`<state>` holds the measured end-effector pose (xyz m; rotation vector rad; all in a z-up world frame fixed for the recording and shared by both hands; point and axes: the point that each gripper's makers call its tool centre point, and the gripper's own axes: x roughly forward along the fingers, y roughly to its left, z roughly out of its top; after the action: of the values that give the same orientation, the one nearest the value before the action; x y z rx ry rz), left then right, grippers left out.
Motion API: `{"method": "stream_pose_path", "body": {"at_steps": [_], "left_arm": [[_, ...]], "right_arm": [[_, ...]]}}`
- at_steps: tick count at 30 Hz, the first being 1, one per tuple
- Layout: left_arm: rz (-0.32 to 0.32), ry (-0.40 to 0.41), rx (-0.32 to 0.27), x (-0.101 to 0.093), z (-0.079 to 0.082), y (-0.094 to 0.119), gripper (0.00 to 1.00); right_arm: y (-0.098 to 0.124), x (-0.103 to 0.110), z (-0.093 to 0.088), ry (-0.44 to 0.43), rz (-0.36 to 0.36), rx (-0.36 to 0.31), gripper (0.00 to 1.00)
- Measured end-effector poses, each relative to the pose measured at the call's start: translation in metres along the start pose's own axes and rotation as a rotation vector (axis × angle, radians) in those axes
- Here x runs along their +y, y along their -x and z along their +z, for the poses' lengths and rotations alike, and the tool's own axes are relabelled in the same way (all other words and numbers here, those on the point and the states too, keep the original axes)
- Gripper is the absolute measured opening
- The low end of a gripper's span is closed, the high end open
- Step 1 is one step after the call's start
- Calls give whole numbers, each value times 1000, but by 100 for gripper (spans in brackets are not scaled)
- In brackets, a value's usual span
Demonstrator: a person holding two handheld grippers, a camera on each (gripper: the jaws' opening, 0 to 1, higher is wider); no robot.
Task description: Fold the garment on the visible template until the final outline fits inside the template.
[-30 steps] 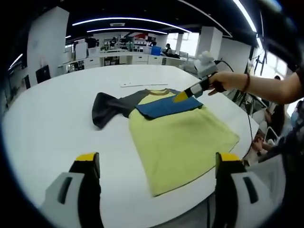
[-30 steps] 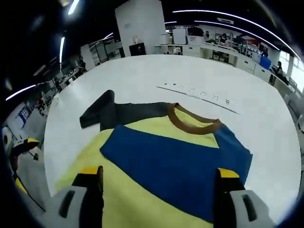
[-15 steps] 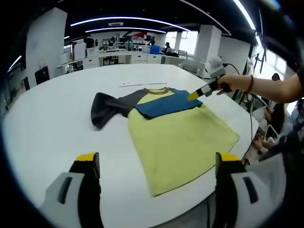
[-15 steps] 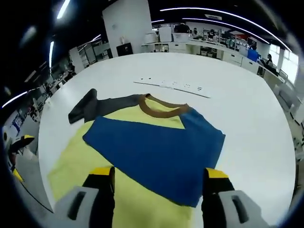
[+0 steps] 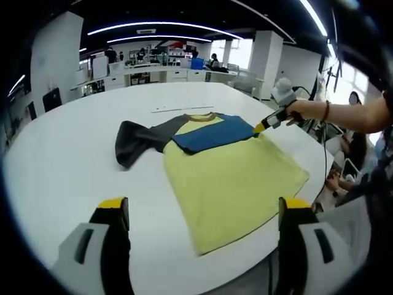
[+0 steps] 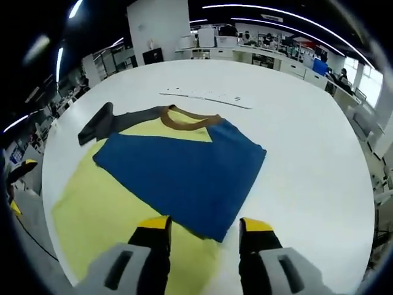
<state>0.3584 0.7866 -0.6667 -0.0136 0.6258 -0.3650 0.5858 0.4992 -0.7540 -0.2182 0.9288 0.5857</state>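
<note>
Garment: yellow T-shirt, flat on a white table. Long axis runs from the brown collar at the far end to the hem at the near table edge, angled slightly right in the left gripper view. Blue sleeve folded across the chest, its cuff pointing toward the right gripper. Dark grey sleeve stretched out to the left, lying on bare table.

Right gripper: jaws narrowly parted, yellow tips set on either side of the blue sleeve's near corner; whether they pinch the cloth I cannot tell. In the left gripper view it is held by a hand at the garment's right shoulder.

Left gripper: jaws wide apart, holding nothing, above the near table edge, well short of the hem.

Template strip: thin pale strip with small dark marks, on the table just beyond the collar.

Surface: large, round-edged, white.

Room: open-plan office, white desks and cabinets at the far side, white columns, curved ceiling light strips, windows on the right.
</note>
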Motion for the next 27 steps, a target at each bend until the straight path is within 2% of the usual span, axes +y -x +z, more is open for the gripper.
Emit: {"method": "stream_pose_path", "body": {"at_steps": [2, 7, 11, 16, 20, 27], "left_arm": [[1, -7, 4, 0, 0, -1, 99], [-4, -7, 5, -1, 0, -2, 99], [-4, -7, 9, -1, -1, -3, 98], [-4, -8, 12, -1, -1, -3, 98], [0, -2, 13, 0, -1, -2, 97], [3, 0, 16, 1, -2, -2, 96]], "right_arm": [[0, -5, -7, 1, -19, 22, 32], [0, -9, -11, -20, -27, 8, 22], [-2, -10, -13, -42, -33, 7, 20], [-4, -12, -15, -45, -48, 6, 11], [-4, -13, -18, -99, -75, 17, 8], [-8, -13, -20, -110, -94, 27, 5]]}}
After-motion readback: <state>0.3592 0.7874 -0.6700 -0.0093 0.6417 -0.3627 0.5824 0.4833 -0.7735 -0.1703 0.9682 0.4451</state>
